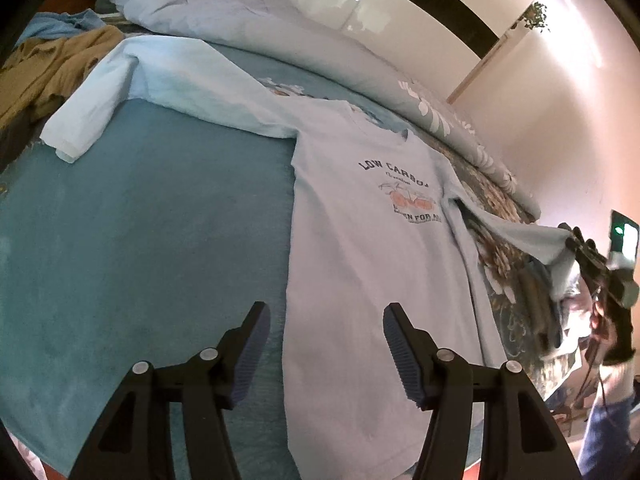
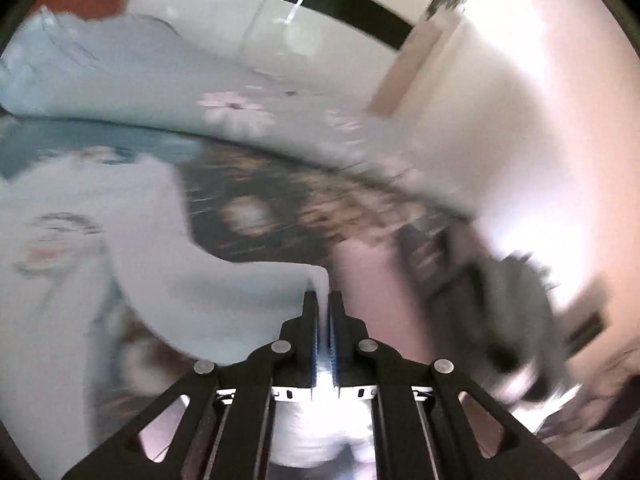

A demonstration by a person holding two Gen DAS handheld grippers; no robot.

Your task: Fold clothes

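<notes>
A pale blue long-sleeved shirt (image 1: 360,264) with dark lettering lies flat, chest up, on the teal bed cover (image 1: 140,220). Its left sleeve (image 1: 132,80) stretches across the bed and bends near the cuff. My left gripper (image 1: 326,316) hangs open above the shirt's lower hem, holding nothing. My right gripper (image 1: 580,244) shows at the far right of the left wrist view, lifting the other sleeve (image 1: 520,236) off the bed. The right wrist view is blurred; there my right gripper (image 2: 324,300) is shut on that sleeve's end (image 2: 280,284).
A rolled blue duvet with white flowers (image 1: 280,32) lies along the bed's far side by the wall. Brown and blue clothes (image 1: 52,64) are heaped at the far left. A dark floral sheet (image 1: 500,216) covers the bed's right part. A person's legs (image 1: 612,420) stand at the right edge.
</notes>
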